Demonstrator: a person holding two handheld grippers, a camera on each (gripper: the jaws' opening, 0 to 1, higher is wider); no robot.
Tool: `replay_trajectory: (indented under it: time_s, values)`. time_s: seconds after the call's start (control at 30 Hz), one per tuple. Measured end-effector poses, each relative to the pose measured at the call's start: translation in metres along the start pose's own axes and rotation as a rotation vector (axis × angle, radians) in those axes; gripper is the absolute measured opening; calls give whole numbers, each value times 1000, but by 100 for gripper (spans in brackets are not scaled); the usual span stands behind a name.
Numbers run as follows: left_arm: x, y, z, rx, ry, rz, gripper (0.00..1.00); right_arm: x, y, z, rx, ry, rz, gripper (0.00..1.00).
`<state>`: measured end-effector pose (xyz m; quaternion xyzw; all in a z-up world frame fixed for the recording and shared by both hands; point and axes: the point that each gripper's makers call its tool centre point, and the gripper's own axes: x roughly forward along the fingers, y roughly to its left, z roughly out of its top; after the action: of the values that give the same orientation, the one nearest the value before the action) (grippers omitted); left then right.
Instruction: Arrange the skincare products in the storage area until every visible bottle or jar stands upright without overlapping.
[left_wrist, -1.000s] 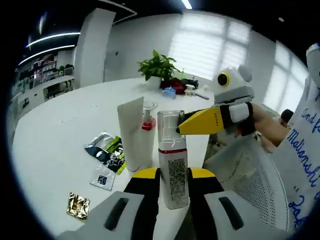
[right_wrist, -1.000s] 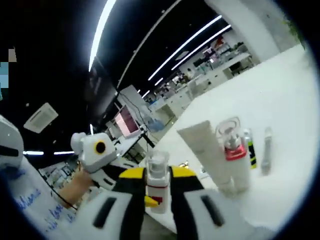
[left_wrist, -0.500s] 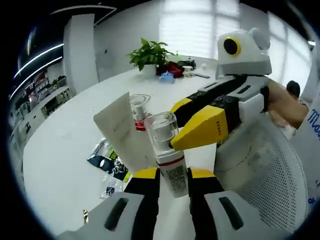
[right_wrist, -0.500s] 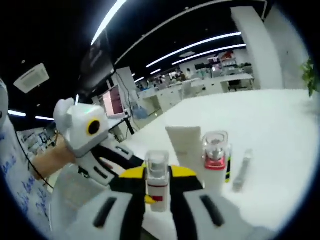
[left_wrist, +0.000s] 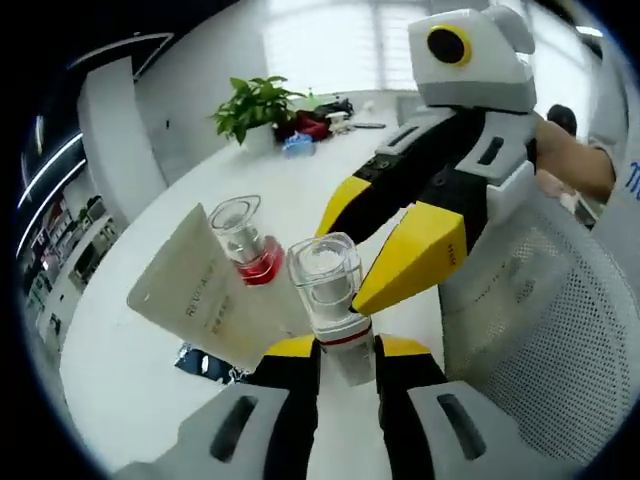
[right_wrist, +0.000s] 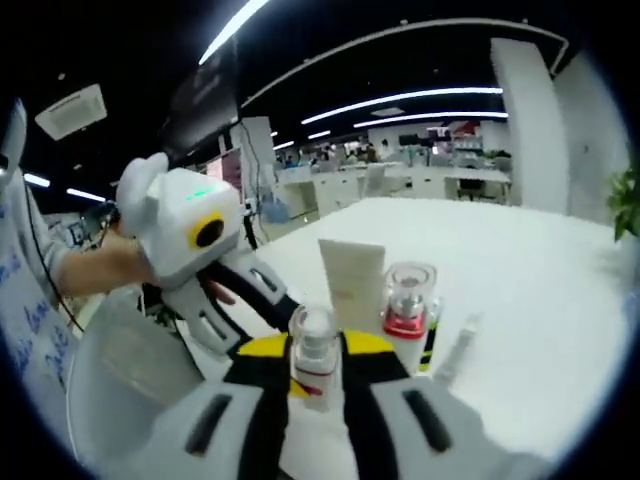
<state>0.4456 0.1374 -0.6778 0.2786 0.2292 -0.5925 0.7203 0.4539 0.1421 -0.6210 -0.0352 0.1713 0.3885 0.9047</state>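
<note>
Two grippers clamp one pump bottle: your left gripper low, right gripper near its cap. Its long axis runs up between the jaws, so lower it straight to the table.

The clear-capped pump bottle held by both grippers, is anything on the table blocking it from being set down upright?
The pump bottle is clamped by the left gripper and the right gripper. Close beside it stand the white tube and the red-collared bottle, so it needs the bare white table next to them.

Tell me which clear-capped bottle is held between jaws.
The nearer clear-capped pump bottle, clamped by both grippers; the red-collared bottle stands free behind it, beside the white tube.
</note>
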Motion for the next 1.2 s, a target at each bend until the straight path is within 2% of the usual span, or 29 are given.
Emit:
replay_trajectory:
  time_s: [0.1, 0.27, 0.47, 0.77, 1.0, 1.2]
  values:
    - [5, -4, -1, 23, 9, -25, 18, 0, 0, -1, -38, 11, 10, 21]
    - [15, -2, -4, 41, 23, -23, 18, 4, -4, -8, -81, 56, 20, 21]
    - [25, 1, -10, 59, 50, -23, 17, 8, -11, -20, -81, 116, -4, 21]
    - [42, 3, -13, 43, 53, -32, 18, 10, -20, -33, -96, 185, -48, 21]
    - [50, 4, -12, 27, 28, -38, 18, 8, -23, -37, -89, 196, -58, 21]
    - [51, 5, -15, 73, 44, -17, 18, 7, -19, -38, -109, 216, -44, 25]
